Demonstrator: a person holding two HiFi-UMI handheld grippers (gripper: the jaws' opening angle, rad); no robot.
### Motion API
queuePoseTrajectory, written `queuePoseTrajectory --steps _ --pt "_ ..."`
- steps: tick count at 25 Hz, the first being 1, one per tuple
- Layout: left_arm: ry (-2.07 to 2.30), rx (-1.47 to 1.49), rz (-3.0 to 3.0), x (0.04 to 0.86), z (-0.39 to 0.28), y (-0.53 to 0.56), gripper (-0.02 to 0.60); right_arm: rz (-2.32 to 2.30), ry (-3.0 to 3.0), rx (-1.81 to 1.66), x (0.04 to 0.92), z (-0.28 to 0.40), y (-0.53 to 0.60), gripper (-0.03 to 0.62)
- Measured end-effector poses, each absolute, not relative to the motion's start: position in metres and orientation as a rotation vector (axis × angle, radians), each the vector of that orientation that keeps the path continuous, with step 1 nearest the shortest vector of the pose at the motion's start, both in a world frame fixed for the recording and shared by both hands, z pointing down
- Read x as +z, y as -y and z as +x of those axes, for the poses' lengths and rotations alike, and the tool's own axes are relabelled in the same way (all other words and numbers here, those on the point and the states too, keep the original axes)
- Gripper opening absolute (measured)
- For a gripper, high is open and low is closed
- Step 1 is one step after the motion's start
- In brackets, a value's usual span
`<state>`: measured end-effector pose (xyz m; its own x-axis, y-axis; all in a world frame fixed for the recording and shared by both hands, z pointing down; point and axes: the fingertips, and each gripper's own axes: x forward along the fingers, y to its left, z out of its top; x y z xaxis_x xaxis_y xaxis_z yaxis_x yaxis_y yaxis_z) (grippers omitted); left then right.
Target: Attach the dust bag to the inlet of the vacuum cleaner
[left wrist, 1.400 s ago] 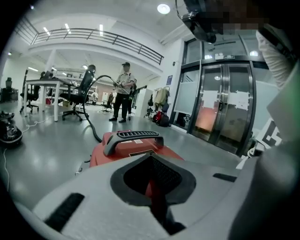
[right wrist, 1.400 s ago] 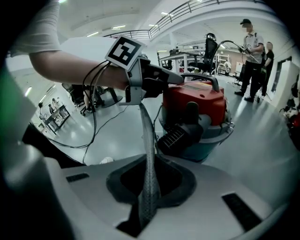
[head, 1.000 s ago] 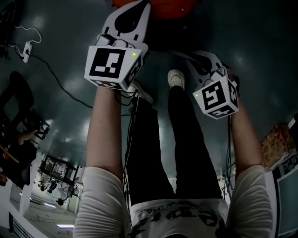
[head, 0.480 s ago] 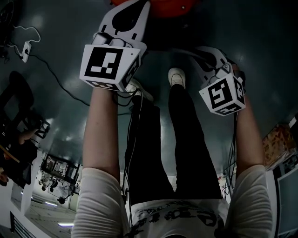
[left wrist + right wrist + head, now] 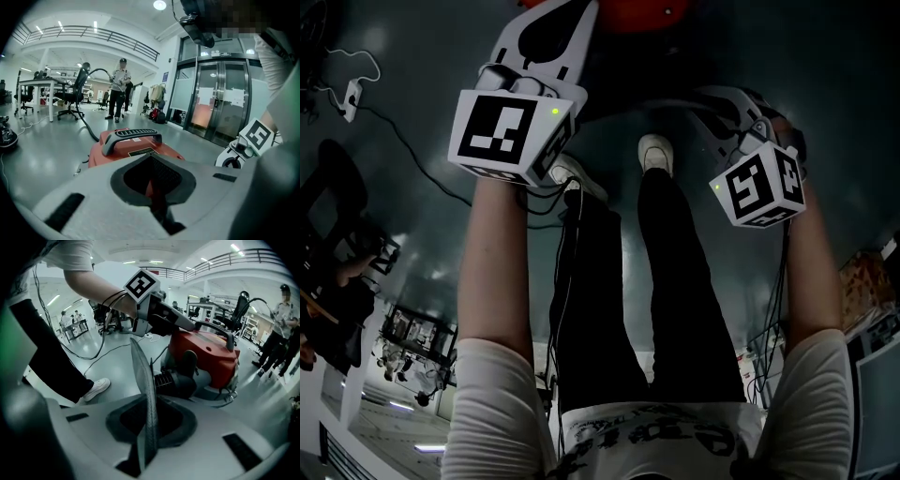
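Little is done yet, we judge. Our right gripper pinches the flat grey bag, edge-on, apart from the red vacuum at one o'clock. Our left gripper seems pressed together, empty. Fitting the bag onto the vacuum is still to do.

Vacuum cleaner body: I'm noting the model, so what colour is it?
The vacuum cleaner body is red; the right gripper view shows it best.

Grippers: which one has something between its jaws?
The right gripper: a thin grey mesh sheet stands edge-on in its jaws. The left gripper shows only the red vacuum cleaner beyond.
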<state>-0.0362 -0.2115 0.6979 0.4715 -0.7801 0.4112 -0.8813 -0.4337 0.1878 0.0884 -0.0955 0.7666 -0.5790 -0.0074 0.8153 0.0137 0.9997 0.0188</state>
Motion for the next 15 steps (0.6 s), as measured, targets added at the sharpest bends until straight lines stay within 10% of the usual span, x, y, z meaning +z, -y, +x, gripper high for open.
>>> queuePoseTrajectory --steps 15 --pt "1.396 0.383 2.337 0.6988 -0.0376 0.2100 0.002 -0.115 2.200 -0.142 0.7718 0.0946 0.0986 0.028"
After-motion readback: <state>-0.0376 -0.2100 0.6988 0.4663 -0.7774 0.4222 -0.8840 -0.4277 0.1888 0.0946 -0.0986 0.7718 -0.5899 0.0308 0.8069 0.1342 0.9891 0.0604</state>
